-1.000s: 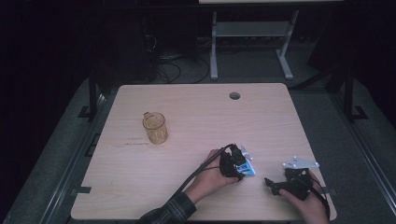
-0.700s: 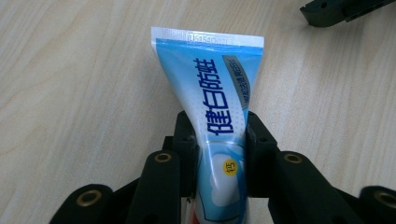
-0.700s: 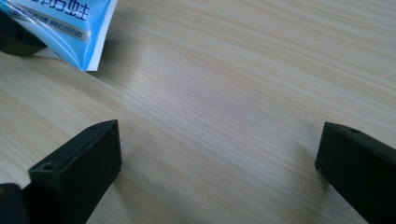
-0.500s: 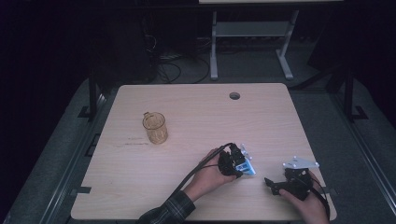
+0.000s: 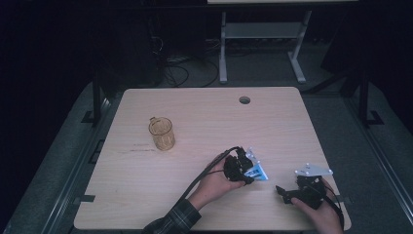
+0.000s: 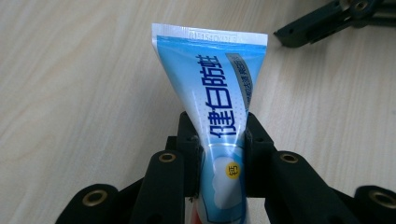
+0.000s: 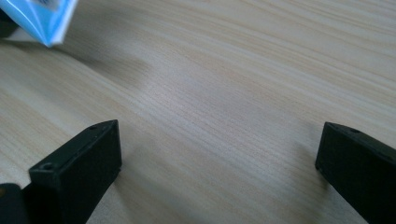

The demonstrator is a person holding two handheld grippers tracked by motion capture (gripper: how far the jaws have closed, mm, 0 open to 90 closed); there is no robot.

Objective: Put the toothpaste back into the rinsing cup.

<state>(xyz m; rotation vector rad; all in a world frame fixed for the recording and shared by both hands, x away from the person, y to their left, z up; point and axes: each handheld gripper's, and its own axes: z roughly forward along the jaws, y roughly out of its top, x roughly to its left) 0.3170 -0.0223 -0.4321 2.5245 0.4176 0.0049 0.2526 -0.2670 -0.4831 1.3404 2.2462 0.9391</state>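
Note:
A blue and white toothpaste tube (image 6: 219, 93) sits between the jaws of my left gripper (image 6: 219, 128), flat crimped end pointing away. The jaws have just been closing and the pads now press on the tube's sides, so the gripper is shut on it. In the high view the left gripper (image 5: 238, 168) holds the tube (image 5: 256, 171) low over the wooden table (image 5: 219, 122), at its front middle. My right gripper (image 5: 282, 192) rests near the front right corner, open, with bare wood between its jaws (image 7: 219, 154). The tube's corner (image 7: 44, 18) shows at that view's top left.
An amber glass mug (image 5: 161, 134) stands upright on the left half of the table. A cable hole (image 5: 244, 100) is at the back edge. The right gripper's black jaws (image 6: 327, 23) lie just beyond the tube's end. Dark floor and a metal stand surround the table.

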